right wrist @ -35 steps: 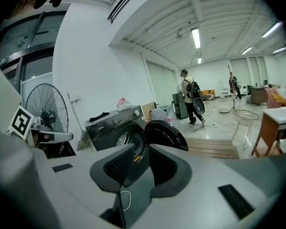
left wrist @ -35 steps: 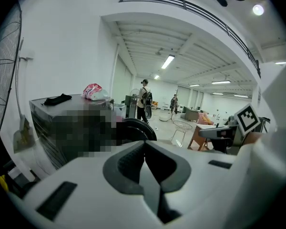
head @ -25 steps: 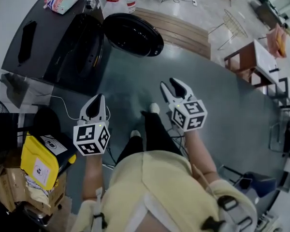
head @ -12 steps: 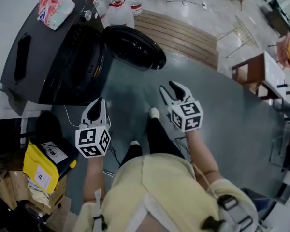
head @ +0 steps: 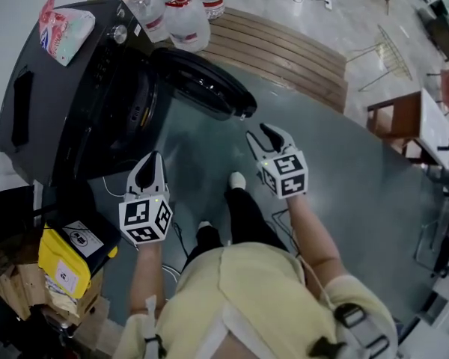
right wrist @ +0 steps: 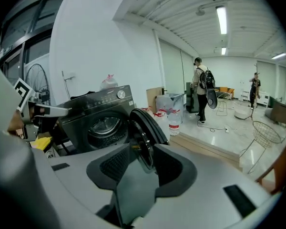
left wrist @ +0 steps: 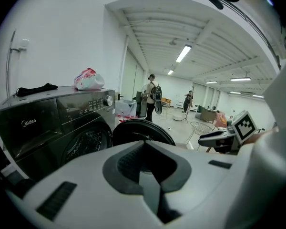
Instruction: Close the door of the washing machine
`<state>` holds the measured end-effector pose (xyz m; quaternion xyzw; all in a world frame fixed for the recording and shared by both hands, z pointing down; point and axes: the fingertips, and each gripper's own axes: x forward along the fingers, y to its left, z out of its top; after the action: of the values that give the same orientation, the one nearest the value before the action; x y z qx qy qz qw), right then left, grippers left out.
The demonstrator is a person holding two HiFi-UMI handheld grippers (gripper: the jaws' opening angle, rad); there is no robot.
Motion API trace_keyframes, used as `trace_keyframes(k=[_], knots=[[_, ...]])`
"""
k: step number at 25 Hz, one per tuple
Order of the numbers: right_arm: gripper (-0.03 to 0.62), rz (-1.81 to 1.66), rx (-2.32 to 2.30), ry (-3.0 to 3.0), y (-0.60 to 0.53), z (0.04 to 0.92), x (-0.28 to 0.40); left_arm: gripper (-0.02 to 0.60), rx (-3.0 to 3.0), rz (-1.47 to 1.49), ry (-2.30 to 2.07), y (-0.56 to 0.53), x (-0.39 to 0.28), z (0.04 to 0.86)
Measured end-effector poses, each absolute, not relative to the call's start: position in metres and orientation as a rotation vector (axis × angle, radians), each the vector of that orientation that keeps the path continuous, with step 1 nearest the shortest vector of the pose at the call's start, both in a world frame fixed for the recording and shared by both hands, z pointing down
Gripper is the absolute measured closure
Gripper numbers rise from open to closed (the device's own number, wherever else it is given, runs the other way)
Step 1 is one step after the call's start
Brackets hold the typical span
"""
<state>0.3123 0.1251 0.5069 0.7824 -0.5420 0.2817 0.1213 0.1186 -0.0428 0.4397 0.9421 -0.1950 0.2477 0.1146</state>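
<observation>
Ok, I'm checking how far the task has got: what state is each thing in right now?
Washing machine door: open, swung wide.
Drum opening: uncovered.
Left gripper: open, empty, short of the door.
Right gripper: open, empty, short of the door.
Water bottles: upright, capped.

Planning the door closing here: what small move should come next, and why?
Probably ease the right gripper forward to the outer side of the door. The door stands wide open, neither gripper touches it, and the right gripper, jaws apart and empty, is nearer than the left gripper.
</observation>
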Motion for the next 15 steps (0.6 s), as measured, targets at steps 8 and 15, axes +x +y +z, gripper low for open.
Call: trace_keyframes(k=[8, 15], knots=[[0.457, 0.859, 2.205, -1.561, 0.109, 0.550, 0.371, 0.574, 2.736, 0.762, -0.667, -0.055, 0.148, 0.456], [0.457, 0.881, 2.096, -1.594, 0.078, 0.582, 0.398, 0.574, 2.684, 0.769, -0.738, -0.066, 0.164, 0.474]])
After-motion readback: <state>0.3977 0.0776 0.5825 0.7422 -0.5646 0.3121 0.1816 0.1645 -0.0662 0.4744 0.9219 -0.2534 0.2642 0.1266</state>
